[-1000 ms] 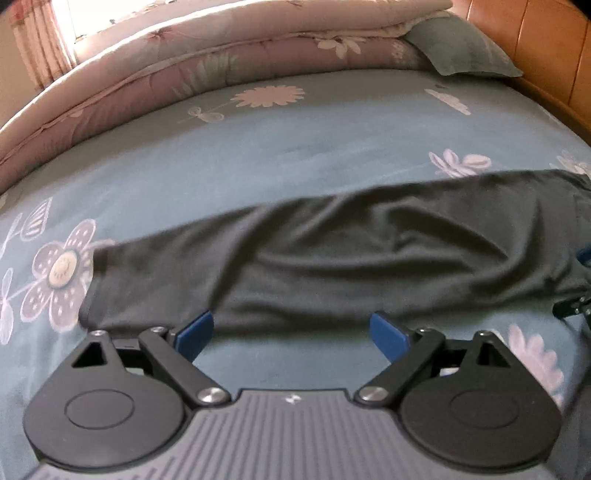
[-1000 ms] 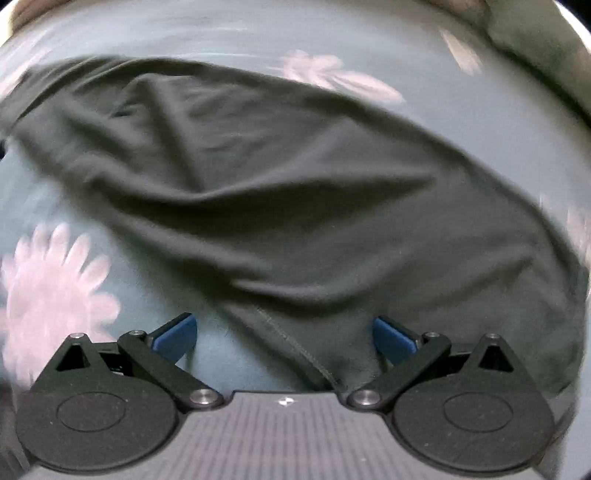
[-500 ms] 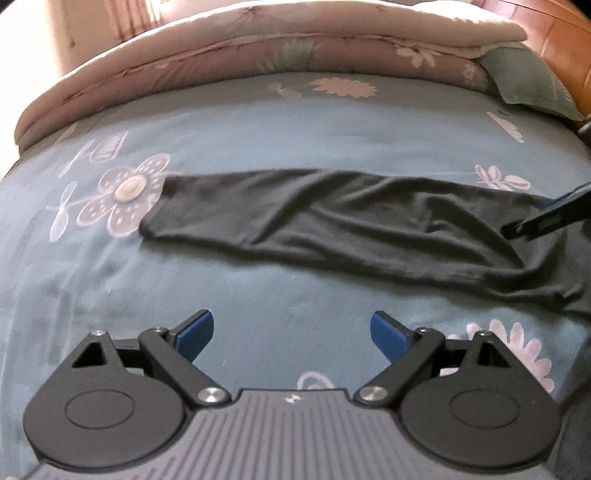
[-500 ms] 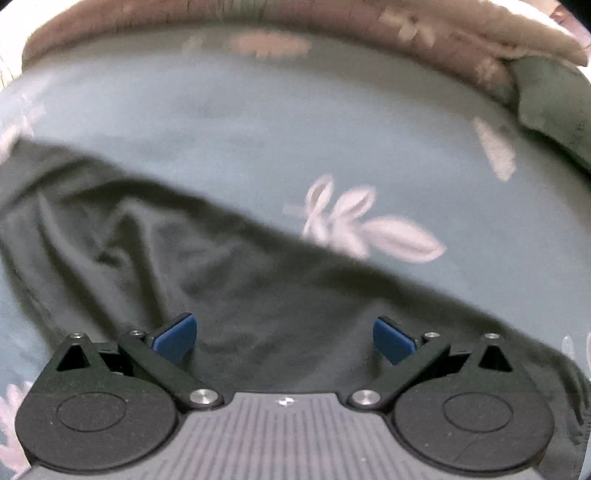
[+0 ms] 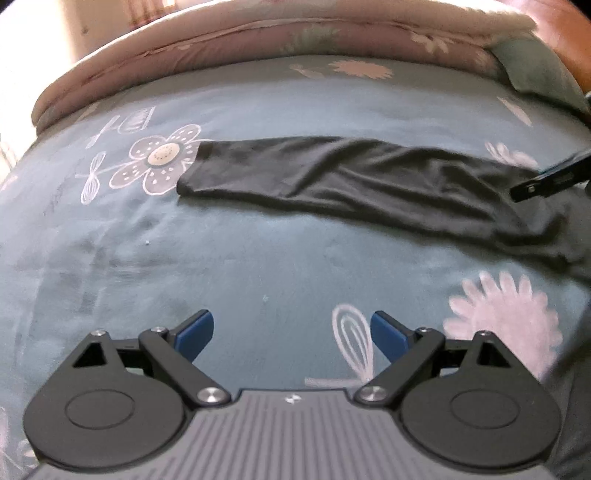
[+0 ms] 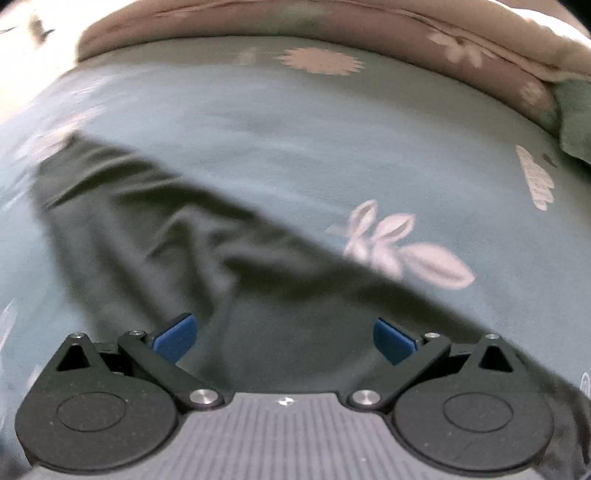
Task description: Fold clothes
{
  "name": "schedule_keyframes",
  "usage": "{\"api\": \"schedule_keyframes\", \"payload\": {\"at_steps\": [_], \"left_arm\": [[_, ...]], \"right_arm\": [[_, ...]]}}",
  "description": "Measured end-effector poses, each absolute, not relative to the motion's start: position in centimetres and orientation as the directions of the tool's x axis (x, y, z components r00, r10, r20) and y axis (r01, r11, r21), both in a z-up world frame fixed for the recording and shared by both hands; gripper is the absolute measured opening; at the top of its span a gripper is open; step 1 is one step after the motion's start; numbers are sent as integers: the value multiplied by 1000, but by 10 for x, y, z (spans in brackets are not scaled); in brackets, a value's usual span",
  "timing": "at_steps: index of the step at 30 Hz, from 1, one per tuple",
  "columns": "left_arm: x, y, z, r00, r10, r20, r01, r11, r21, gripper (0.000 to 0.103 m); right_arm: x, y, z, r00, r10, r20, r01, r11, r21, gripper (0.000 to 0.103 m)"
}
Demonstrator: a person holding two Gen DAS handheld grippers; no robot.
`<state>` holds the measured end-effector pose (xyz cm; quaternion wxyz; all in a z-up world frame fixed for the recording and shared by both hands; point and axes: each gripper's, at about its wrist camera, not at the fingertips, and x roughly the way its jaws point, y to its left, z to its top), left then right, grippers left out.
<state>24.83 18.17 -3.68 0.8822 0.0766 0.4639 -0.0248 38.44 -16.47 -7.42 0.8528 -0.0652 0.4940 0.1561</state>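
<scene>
A dark grey garment lies stretched in a long band across the blue flowered bedsheet. Its cuffed end is at the left, beside a white flower print. My left gripper hovers open over bare sheet, well short of the garment. In the right wrist view the same garment runs diagonally, blurred. My right gripper is open right above the garment's wider part, with nothing between its fingers. A black finger of the right gripper shows at the right edge of the left wrist view, over the cloth.
A rolled pink flowered quilt lies along the far side of the bed. A green pillow sits at the far right, next to a wooden headboard. Bright light comes from the far left.
Both grippers have drawn back from the garment and stayed open. The left one now sees the whole stretched band from farther away. The right view has tilted up toward the quilt.
</scene>
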Motion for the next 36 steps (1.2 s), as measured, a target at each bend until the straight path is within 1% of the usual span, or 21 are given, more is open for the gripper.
{"api": "schedule_keyframes", "payload": {"at_steps": [3,9,15,18,20,21,23,25,28,32,33,35,36], "left_arm": [[222,175,-31,552,12,-834,160,980,120,92],[152,161,-40,474,-31,-880,196,978,71,92],[108,154,-61,454,-16,-891,147,988,57,92],[100,162,-73,417,-20,-909,106,994,27,92],[92,171,-81,395,-18,-919,68,998,10,92],[87,180,-83,386,-11,-923,37,999,3,94],[77,196,-85,361,10,-932,-19,1000,4,94],[73,210,-80,339,42,-940,-57,998,24,91],[75,233,-69,402,65,-913,-114,993,21,92],[92,260,-81,423,103,-900,-176,984,30,92],[96,267,-87,419,100,-902,-198,980,16,98],[98,282,-92,444,116,-889,-252,968,0,99],[100,287,-91,445,141,-885,-277,961,14,99]], "right_arm": [[342,-162,-68,441,236,-866,-433,901,25,103],[246,-130,-62,404,313,-859,-673,738,-48,103],[181,-87,-73,315,392,-864,-836,546,-56,103],[167,-72,-78,243,432,-869,-871,491,0,103],[164,-67,-87,203,425,-882,-879,477,27,103],[166,-67,-93,190,410,-892,-876,481,34,103],[166,-69,-98,201,405,-892,-884,468,13,103],[165,-69,-97,196,401,-895,-897,442,2,103],[167,-69,-98,192,395,-898,-901,434,-2,103],[166,-67,-98,200,386,-901,-897,443,-10,103],[166,-67,-98,201,387,-900,-894,449,-7,103],[166,-68,-98,206,388,-898,-892,453,-9,103],[165,-68,-97,209,386,-898,-892,451,-14,103]]}}
